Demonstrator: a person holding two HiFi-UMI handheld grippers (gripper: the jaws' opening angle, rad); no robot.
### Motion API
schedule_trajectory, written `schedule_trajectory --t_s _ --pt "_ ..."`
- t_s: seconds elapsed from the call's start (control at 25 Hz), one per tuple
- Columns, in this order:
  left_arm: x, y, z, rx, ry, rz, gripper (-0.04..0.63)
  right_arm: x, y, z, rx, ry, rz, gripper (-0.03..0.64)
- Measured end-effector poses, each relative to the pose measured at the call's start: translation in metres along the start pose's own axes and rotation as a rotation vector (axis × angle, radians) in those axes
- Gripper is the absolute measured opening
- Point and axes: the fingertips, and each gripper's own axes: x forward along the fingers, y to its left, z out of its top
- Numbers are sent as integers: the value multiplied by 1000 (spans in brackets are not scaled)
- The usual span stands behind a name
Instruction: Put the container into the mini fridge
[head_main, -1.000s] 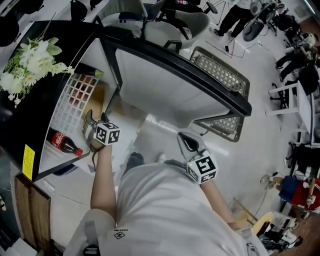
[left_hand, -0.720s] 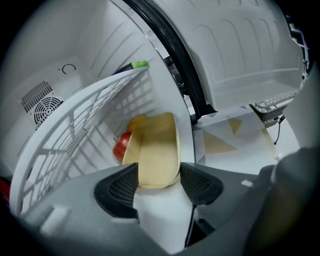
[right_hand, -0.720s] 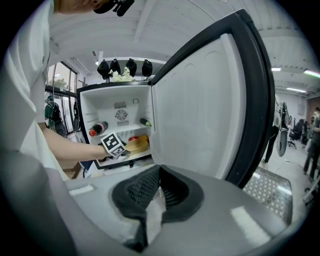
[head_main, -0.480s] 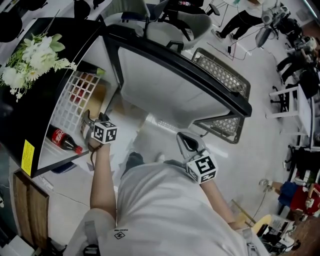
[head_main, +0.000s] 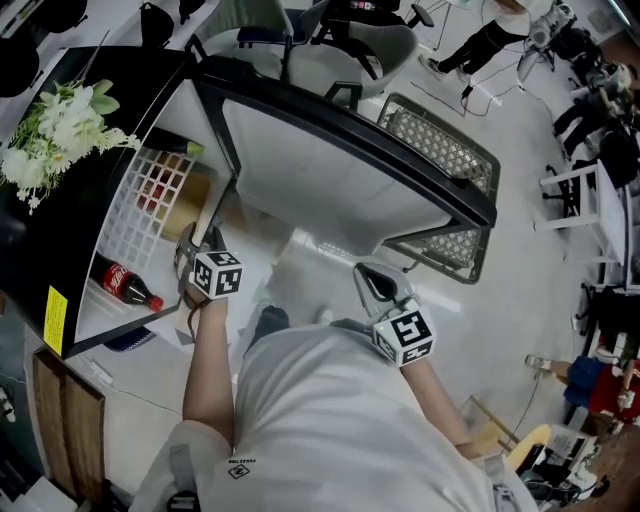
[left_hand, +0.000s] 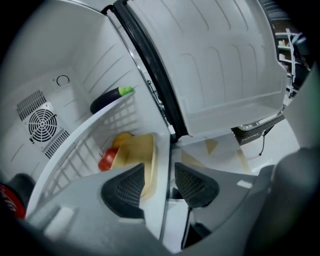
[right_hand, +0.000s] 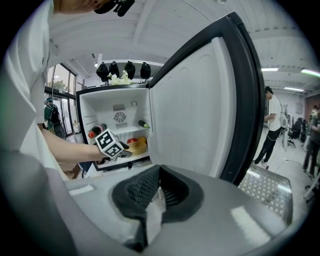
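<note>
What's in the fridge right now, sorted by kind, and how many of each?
Containers: 1 (yellow container)
Bottles: 1 (cola bottle)
Produce: 3 (eggplant, red fruit, yellow-orange fruit)
Total: 5

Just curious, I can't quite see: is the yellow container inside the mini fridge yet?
Inside: the yellow container lies on the white wire shelf next to a red fruit.
</note>
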Motion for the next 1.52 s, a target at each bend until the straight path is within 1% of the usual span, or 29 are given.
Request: schedule_trajectory --t_s 0.04,0.08,0.16,0.2,0.4,0.6,0.72,0.84,1.0,1.28,1.44,1.52 --pt "-6 -4 6 -5 -20 -15 182 -1 -1 1 2 -6 -1 3" --pt "-12 -9 13 -11 -44 -31 136 -2 -2 3 5 -11 -2 3" --pt "-25 -17 29 -43 -105 -75 29 -4 -3 6 8 -23 -4 3" --pt "-33 -22 37 -68 -136 -103 11 -5 -3 8 7 -30 -4 3" --pt "-69 -46 78 -155 -273 -241 8 -11 -4 23 -4 -72 4 3" --pt "-107 -68 116 -172 -386 -338 8 -17 -5 34 -8 -111 8 3" --pt "-130 -81 135 -158 -452 -400 8 -23 -6 42 -11 -138 10 3" --pt "-153 -94 150 -127 -503 -461 8 -29 -9 50 -13 -165 10 3" --pt "-179 -106 165 -80 -553 -501 8 -37 -10 60 -21 -185 17 3" --pt "-214 -117 186 -77 -655 -611 8 -48 -5 76 -41 -238 46 3" --pt "-225 -120 190 -86 -687 -656 8 -53 -2 87 -50 -256 48 3" --pt "-231 -120 192 -96 -702 -670 8 -56 2 95 -37 -289 61 3"
